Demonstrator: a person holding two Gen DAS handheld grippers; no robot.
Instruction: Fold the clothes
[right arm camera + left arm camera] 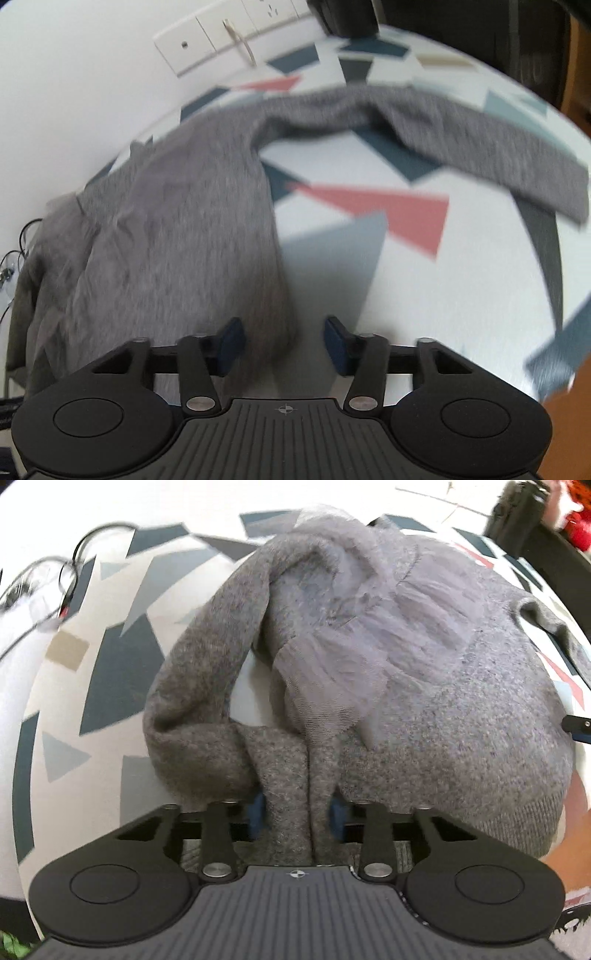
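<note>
A grey knit sweater (pixel 443 701) with a sheer grey frill (pixel 340 664) lies crumpled on the patterned tablecloth (pixel 110 672). One sleeve (pixel 192 709) curls round at its left. My left gripper (pixel 298 812) is shut on a bunched fold of the sweater, and the knit fills the gap between its blue pads (pixel 258 812). In the right wrist view the sweater's body (pixel 177 229) runs up the left side. Its other sleeve (pixel 480 147) stretches out to the right. My right gripper (pixel 284 345) stands open over the body's right edge, its pads apart from the cloth.
The tablecloth (pixel 369 206) bears blue, grey and pink triangles. Thin cables (pixel 70 565) lie at the table's far left. A white socket strip (pixel 221 37) is on the wall behind. A black chair (pixel 535 48) stands beyond the far right edge.
</note>
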